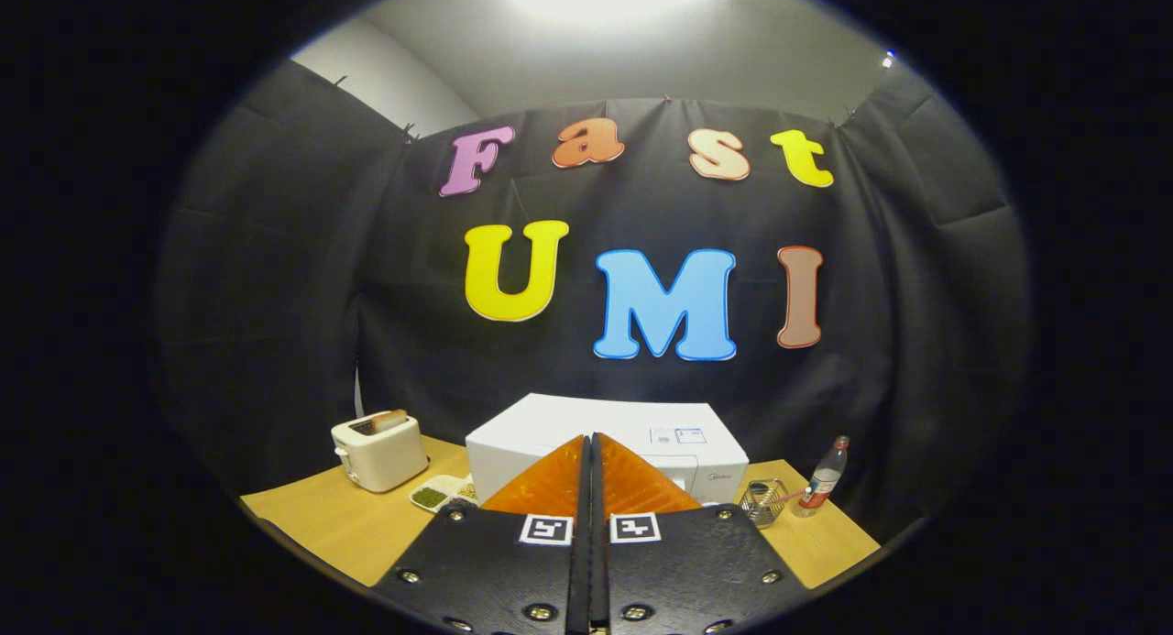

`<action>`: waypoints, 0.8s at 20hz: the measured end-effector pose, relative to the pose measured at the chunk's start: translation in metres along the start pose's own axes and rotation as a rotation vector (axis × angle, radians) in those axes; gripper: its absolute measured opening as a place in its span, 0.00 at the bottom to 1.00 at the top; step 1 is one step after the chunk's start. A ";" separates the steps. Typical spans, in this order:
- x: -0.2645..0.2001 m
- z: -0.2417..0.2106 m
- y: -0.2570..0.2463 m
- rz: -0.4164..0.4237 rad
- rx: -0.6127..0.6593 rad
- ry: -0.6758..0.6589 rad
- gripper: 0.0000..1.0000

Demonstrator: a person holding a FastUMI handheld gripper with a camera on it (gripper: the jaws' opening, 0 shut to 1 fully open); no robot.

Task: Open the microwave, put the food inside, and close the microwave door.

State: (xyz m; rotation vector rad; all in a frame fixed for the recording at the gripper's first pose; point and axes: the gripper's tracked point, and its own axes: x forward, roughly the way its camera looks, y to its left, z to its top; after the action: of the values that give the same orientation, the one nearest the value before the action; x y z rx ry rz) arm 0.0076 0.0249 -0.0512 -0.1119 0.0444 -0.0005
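The gripper (589,443) has its fingers pressed together with nothing between them, pointing at the white microwave (632,438) at the table's (339,525) back edge. A food dish (438,494) lies left of the microwave, beside a toaster (378,450). A glass (762,502) and bottle (823,479) stand to its right.

Gripper (589,452) at bottom centre of frame; two wedge-shaped fingers (548,487) taper to narrow tips, inner edges meeting along thin vertical seam with no gap between; finger faces show fine ribbed texture; behind them two flat black mounting plates (486,562), angled outer edges widening toward bottom of frame; round metal screws (541,610) along plate edges; square black-and-white fiducial markers (546,529), one on each plate, side by side just below finger bases.
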 end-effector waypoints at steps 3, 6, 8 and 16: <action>-0.019 0.033 -0.001 -0.017 -0.011 -0.057 0.01; -0.032 0.058 0.005 -0.019 0.001 -0.091 0.01; -0.035 0.066 0.009 -0.032 -0.020 -0.115 0.01; -0.030 0.053 0.001 -0.114 -0.074 -0.063 0.57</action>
State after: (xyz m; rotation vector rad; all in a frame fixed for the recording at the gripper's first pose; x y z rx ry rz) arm -0.0202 0.0316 0.0022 -0.1880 -0.0252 -0.1090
